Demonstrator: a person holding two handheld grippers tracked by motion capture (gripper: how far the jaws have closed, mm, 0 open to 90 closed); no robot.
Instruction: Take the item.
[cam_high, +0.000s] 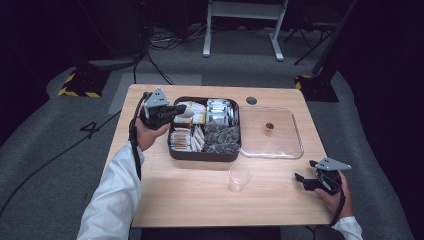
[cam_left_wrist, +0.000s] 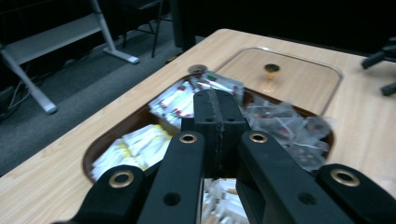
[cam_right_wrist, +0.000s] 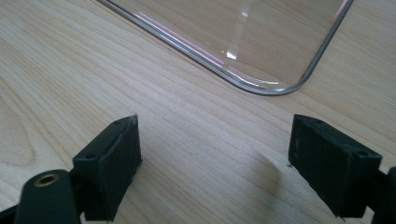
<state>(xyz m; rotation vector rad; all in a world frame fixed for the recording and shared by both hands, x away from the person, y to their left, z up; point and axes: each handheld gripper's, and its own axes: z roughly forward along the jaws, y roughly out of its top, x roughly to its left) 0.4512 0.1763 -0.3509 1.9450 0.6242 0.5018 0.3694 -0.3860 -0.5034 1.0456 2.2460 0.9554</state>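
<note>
Dark brown tray (cam_high: 202, 156) lies flat, its 4 compartments packed with yellow, white and dark sachets (cam_high: 222, 138).

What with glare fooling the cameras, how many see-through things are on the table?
2: a clear cup standing on the person's side of the brown tray, and a clear flat lid lying at the tray's right.

A clear plastic cup (cam_high: 239, 176) stands upright on the bench (cam_high: 190, 200), near the front edge. A clear lid (cam_high: 270, 133) with a small dark knob (cam_high: 269, 125) in its middle lies flat at the right. A round hole (cam_high: 251, 100) sits by the bench's far edge. Beyond, on the grey floor (cam_high: 45, 145), are cables (cam_high: 165, 42) and a white frame (cam_high: 245, 20).
</note>
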